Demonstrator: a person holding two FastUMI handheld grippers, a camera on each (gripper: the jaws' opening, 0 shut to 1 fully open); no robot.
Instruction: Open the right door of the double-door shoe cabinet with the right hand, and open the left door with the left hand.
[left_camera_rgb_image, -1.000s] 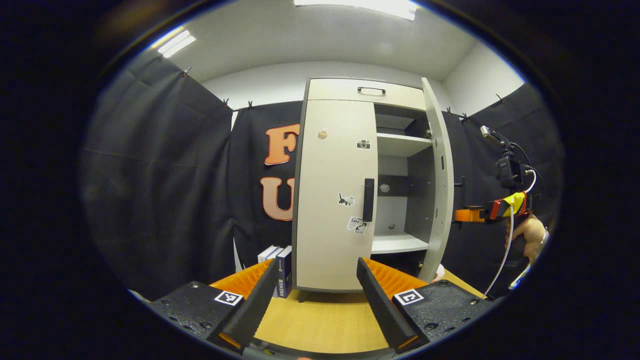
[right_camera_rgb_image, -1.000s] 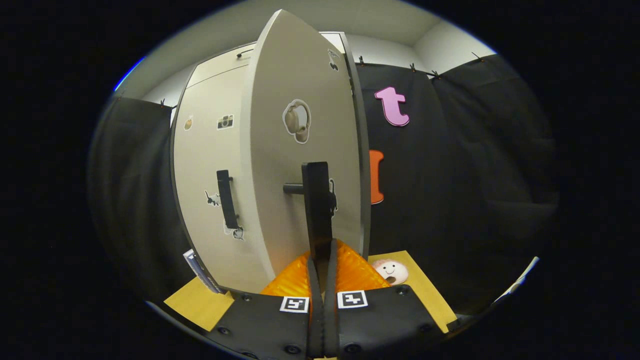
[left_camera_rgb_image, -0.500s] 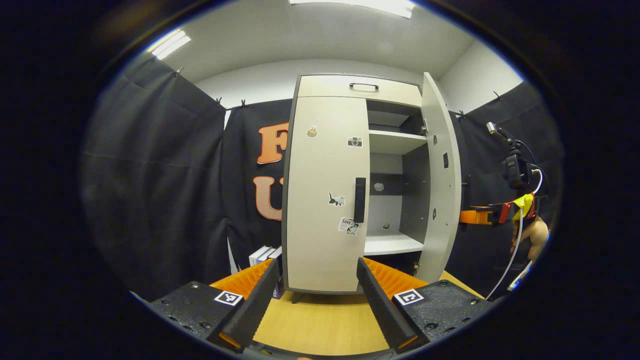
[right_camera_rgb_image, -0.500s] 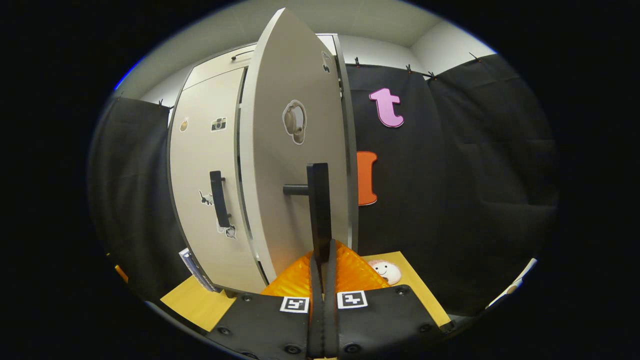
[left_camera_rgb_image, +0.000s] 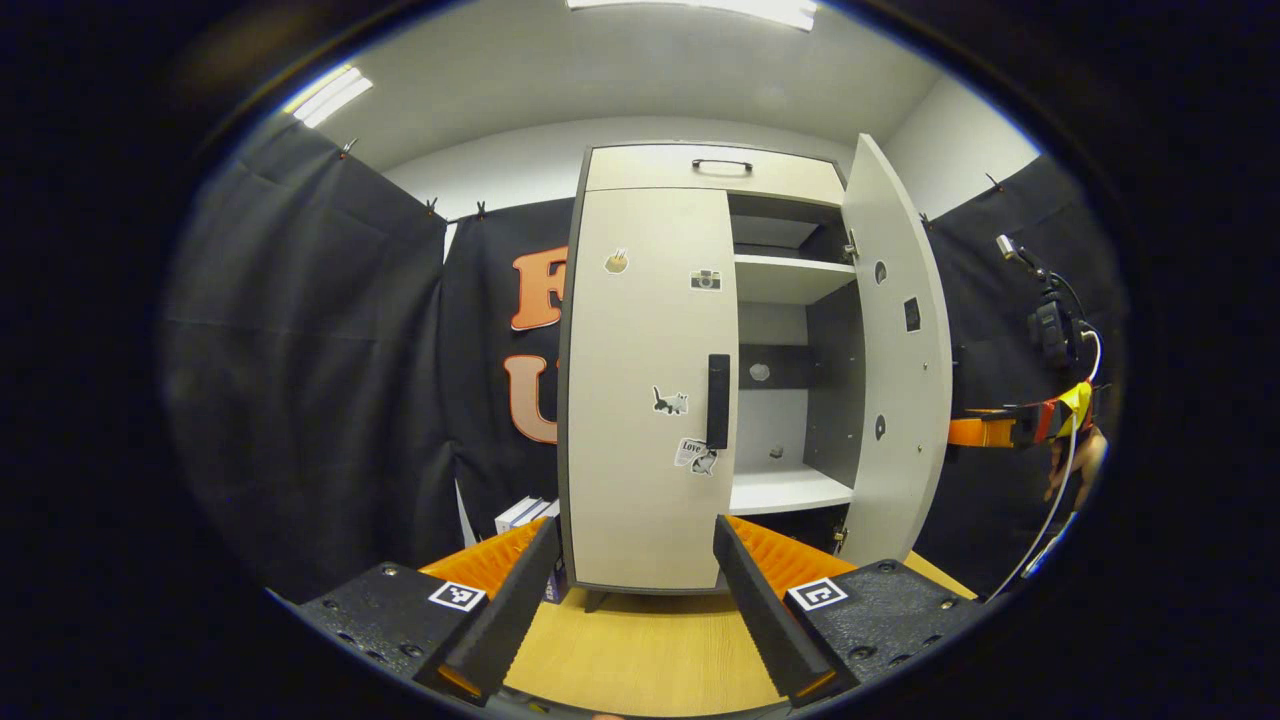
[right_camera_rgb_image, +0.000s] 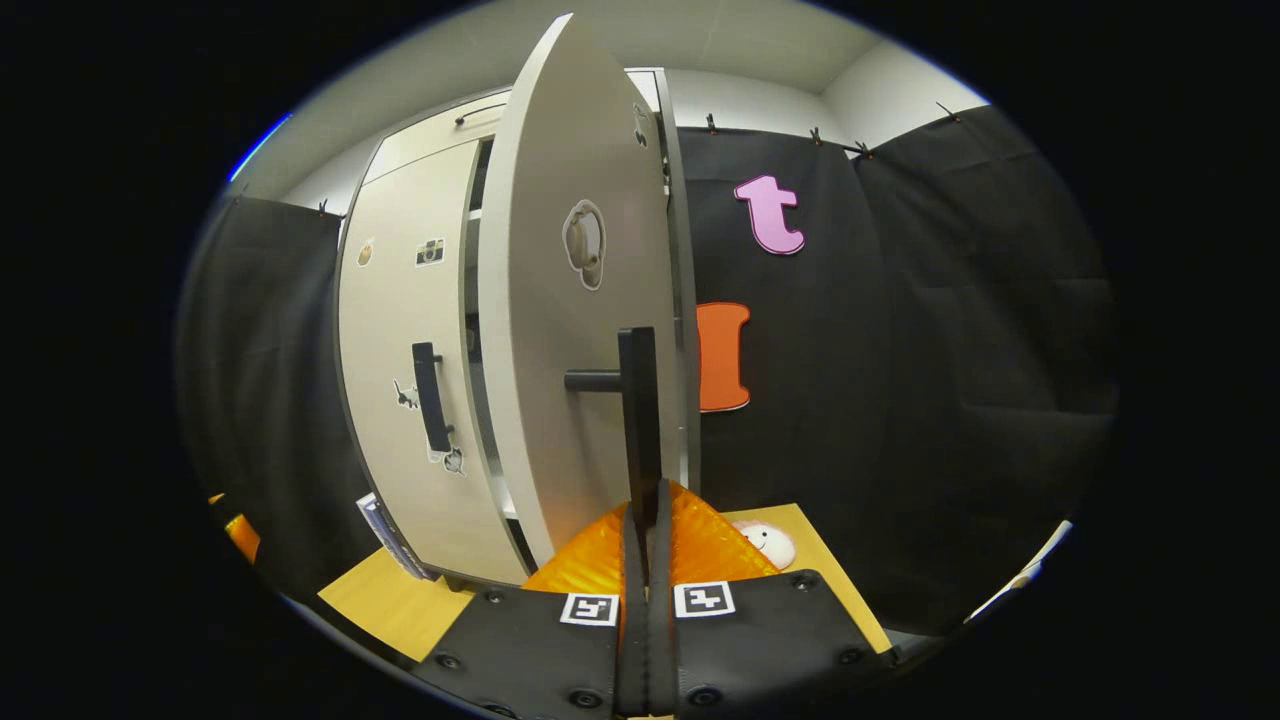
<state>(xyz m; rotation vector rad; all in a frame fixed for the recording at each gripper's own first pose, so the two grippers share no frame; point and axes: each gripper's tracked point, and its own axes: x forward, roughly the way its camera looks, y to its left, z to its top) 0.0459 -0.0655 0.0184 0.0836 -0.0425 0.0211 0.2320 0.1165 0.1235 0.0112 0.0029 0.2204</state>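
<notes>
In the left gripper view, the left gripper (left_camera_rgb_image: 632, 560) hovers over the wooden worktop (left_camera_rgb_image: 640, 655) with its jaws spread wide and nothing between them. Just beyond stands the shoe cabinet (left_camera_rgb_image: 700, 170); its left door (left_camera_rgb_image: 640, 330) is closed, with the black handle (left_camera_rgb_image: 718, 400) untouched. A few books (left_camera_rgb_image: 525, 512) stand beside the cabinet's left foot. The right door (left_camera_rgb_image: 900, 350) is swung open, baring the shelves (left_camera_rgb_image: 790, 488). In the right gripper view, the right gripper (right_camera_rgb_image: 642, 505) is clamped on the right door's handle (right_camera_rgb_image: 638, 400). A small round toy (right_camera_rgb_image: 768, 543) lies on the worktop behind it.
</notes>
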